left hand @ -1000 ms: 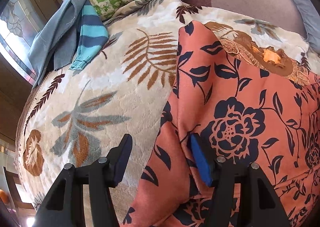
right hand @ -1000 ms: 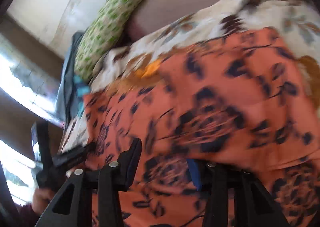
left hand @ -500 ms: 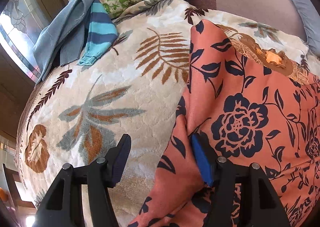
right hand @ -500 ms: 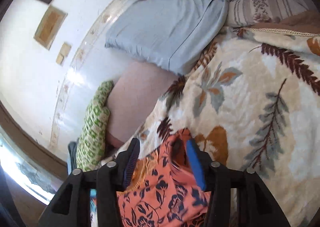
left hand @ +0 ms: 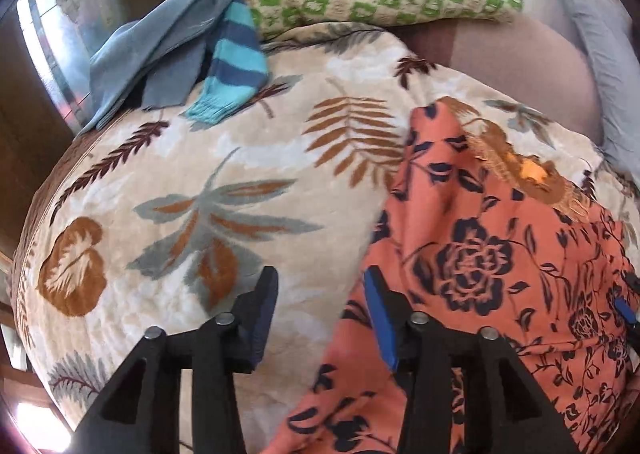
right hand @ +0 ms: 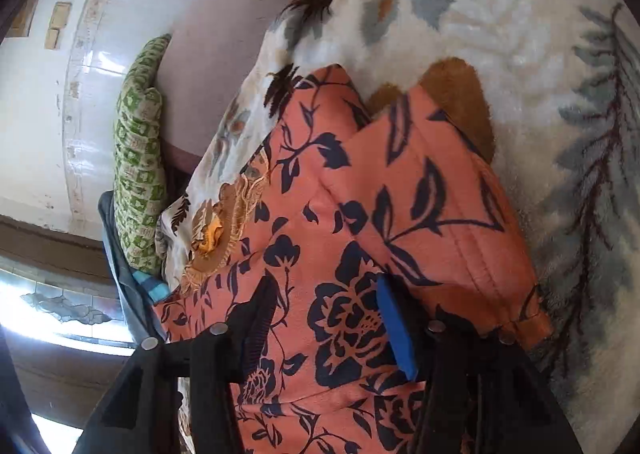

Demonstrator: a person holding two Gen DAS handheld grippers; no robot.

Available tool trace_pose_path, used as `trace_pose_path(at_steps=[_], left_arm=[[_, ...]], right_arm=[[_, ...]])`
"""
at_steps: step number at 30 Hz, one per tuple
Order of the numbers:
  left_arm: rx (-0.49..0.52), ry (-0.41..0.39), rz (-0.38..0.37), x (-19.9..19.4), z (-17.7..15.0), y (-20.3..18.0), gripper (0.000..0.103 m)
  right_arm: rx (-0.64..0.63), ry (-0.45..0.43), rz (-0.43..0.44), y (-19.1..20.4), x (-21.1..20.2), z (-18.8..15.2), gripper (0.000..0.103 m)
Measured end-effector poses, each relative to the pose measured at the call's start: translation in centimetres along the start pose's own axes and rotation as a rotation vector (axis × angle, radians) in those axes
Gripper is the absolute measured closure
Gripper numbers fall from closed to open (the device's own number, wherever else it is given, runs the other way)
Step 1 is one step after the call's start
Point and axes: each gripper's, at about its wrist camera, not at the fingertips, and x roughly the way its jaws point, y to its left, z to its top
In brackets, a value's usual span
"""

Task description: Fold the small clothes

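1. Two spread, empty fingers of the left gripper (left hand: 320,314) are hovering at the left edge of the orange floral garment (left hand: 500,254), which is lying on the bed's leaf-print blanket (left hand: 200,194), long axis running near to far.
2. The right gripper (right hand: 328,314) is hanging unclenched over the garment's middle, nearer it; only this view is showing the folded-over sleeve (right hand: 440,206).

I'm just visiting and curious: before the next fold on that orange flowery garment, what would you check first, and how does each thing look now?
1. Left gripper open: ok, nothing between its fingers.
2. Right gripper open: ok, over the cloth, not pinching it.
3. Orange floral garment lying on the leaf-print blanket: ok.
4. Sleeve folded over the body: ok.
5. Garment smooth: not ok, ridges near its left edge.
6. Striped sock away from the fold: ok.
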Motion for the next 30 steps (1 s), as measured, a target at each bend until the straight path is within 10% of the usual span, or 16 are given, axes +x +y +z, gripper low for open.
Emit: trace_pose_path(at_steps=[5,7,21,30], left_arm=[[0.164,0.097,0.11,4.7,-0.2,-4.5,0.02],[0.075,0.089,0.125,4.9,0.0,-3.2,0.005],[0.031,0.162,-0.027,-6.8,-10.2,8.6,0.005],[0.135,0.264,-0.143,-6.9,-19.4,5.9,0.007]], right_arm=[[-0.113,-0.084,0.046,1.9,-1.7,-0.3,0.044],[-0.06,0.009,-0.011,0.6,0.0,-0.2,0.035],[-0.348,-0.115,0.025,0.2,-10.5,-5.8,0.035],[-0.307,-0.073,-0.048,-4.4,-18.8,-14.6,0.027]])
